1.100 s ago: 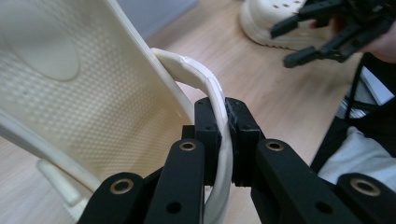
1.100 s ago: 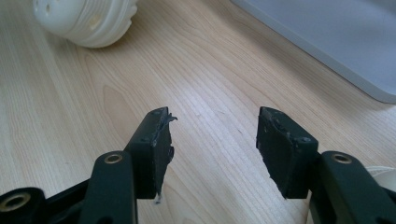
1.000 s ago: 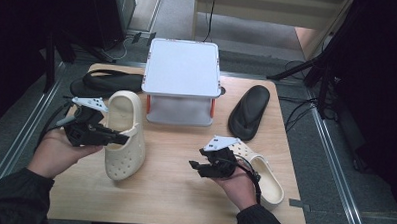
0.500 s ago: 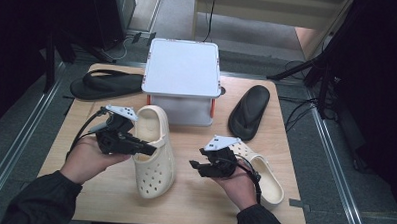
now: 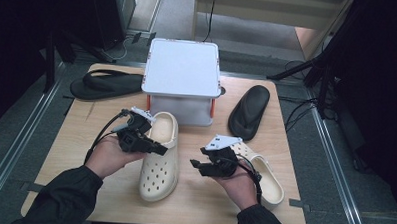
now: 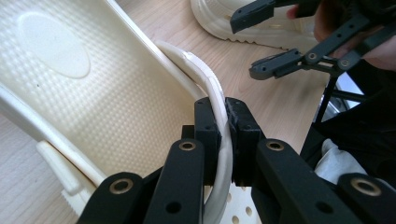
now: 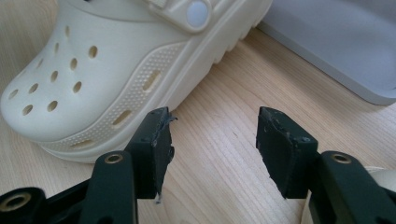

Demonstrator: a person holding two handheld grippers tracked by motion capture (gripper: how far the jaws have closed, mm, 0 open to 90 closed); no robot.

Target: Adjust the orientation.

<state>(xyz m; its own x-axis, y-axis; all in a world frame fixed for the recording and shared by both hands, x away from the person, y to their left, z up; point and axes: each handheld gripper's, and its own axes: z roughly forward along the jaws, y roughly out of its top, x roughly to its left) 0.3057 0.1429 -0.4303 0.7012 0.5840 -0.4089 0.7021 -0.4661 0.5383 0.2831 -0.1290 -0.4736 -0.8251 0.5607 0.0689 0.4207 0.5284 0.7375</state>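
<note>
Two cream clogs on the wooden counter [image 5: 86, 123], plus two dark sandals and a white lidded box [image 5: 182, 71]. Held clog [image 5: 158, 155] lying just at 7 o'clock of the box, between the two hands, sole down on the counter as far as can be told. Long axis running roughly 12 to 6 in the high view, slightly tilted: heel opening at 12 toward the box, perforated toe at 6 toward the person. Left hand-held gripper [image 5: 157, 148] reaching in from 9 o'clock, jaws clamped together on the clog's side rim near the heel; in the left gripper view [image 6: 222, 123], one jaw inside the shoe against the dimpled footbed wall, the other outside, thin cream rim pinched between. Right hand-held gripper [image 5: 195, 163] at 3 o'clock of the held clog, close beside but not touching, jaws standing apart with nothing between; bare wood visible through the gap in the right gripper view [image 7: 212, 135], the clog's ribbed side and strap rivet just beyond. Second clog [image 5: 264, 177] partly under the right hand, toe aimed toward 5 o'clock. Black sandal [image 5: 249, 111] at 3 o'clock of the box, angled; dark flip-flop [image 5: 105, 84] at 9 o'clock of it, lying crosswise.
</note>
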